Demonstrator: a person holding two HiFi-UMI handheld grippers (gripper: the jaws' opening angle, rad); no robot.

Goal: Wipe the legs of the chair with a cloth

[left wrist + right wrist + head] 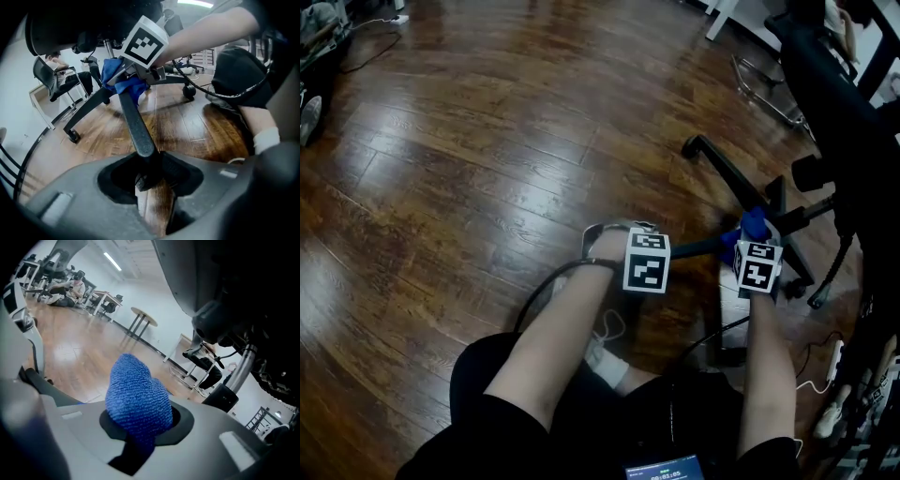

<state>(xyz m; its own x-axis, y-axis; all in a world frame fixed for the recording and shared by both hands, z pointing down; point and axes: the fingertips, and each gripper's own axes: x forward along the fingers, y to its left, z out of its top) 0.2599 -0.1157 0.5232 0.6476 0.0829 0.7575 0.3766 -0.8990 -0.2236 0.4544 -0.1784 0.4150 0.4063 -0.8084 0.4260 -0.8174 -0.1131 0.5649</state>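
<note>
The black office chair stands at the right of the head view, its star base low over the wood floor. One black leg runs from the hub straight into my left gripper, whose jaws are closed on the leg's outer end. In the head view the left gripper points right along that leg. My right gripper is at the hub, shut on a bunched blue cloth. The cloth rests against the leg's inner end, under the right gripper's marker cube.
Another leg with a castor points up-left from the hub. A chrome chair frame and a white desk leg lie beyond. Cables and a power strip lie at the lower right. A person sits on a chair far off.
</note>
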